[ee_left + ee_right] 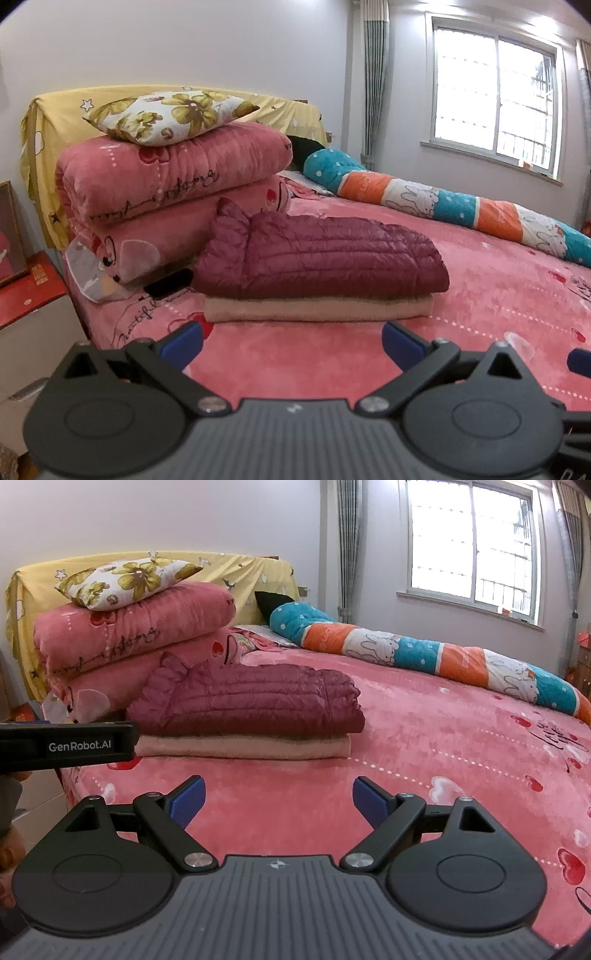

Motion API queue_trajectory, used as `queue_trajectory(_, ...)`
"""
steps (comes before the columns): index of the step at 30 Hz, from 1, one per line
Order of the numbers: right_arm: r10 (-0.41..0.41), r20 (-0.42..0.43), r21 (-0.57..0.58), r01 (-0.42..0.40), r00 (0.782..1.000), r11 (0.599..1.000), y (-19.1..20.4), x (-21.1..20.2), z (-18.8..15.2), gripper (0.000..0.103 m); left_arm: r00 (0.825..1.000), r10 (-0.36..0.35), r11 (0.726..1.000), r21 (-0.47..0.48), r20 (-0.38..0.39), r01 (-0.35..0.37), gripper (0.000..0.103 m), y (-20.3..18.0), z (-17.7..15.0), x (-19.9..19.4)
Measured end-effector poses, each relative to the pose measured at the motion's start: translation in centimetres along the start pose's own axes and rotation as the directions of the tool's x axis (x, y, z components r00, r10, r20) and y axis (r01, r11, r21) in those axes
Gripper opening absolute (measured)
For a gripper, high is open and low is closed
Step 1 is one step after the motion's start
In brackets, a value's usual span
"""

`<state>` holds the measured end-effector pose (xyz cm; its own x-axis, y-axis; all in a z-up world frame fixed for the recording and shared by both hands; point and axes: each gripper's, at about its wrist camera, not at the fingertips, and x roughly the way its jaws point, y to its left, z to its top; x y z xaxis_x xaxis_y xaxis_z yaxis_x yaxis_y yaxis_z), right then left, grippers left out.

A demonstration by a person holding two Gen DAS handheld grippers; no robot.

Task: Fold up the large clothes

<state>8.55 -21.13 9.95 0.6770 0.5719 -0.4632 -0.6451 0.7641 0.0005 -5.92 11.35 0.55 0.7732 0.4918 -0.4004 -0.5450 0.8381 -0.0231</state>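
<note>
Left wrist view: folded clothes stacked on the bed.
Both the left gripper and the right gripper hover with fingers apart, holding nothing. A folded maroon jacket lies on a folded beige garment on the pink bed, beside stacked quilts.

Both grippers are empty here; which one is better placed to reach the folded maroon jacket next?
Left, probably. From the left gripper the maroon jacket sits straight ahead of its open fingers; from the right gripper it lies left of centre.
</note>
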Motion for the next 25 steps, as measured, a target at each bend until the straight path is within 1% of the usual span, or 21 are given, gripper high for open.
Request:
queue_trajectory(12,0.000,-0.020,0.034,0.000,1.000,0.999,-0.5,0.7,-0.6,0.103,1.000,-0.014,0.999,0.028,-0.026,0.015,0.102,-1.3,-0.7,1.2)
queue_trajectory(18,-0.014,-0.014,0.063,0.015,1.000,0.998,-1.5,0.8,-0.9,0.103,0.996,-0.069,0.996,0.050,-0.056,0.072,0.102,-3.0,-1.3,2.3)
queue_trajectory(20,-0.047,0.007,0.084,0.046,0.999,0.995,-2.4,0.5,-1.0,0.103,0.994,-0.091,0.994,0.062,-0.067,0.095,0.102,-4.1,-1.4,2.7)
queue_trajectory(22,-0.099,0.033,0.113,0.095,0.995,0.989,-4.0,0.2,-1.1,0.103,0.990,-0.121,0.989,0.076,-0.070,0.126,0.102,-5.4,-1.4,3.0)
queue_trajectory(25,-0.193,0.053,0.157,0.183,0.980,0.971,-7.0,-0.1,-1.3,0.103,0.982,-0.168,0.978,0.112,-0.084,0.176,0.102,-8.5,-1.3,3.4)
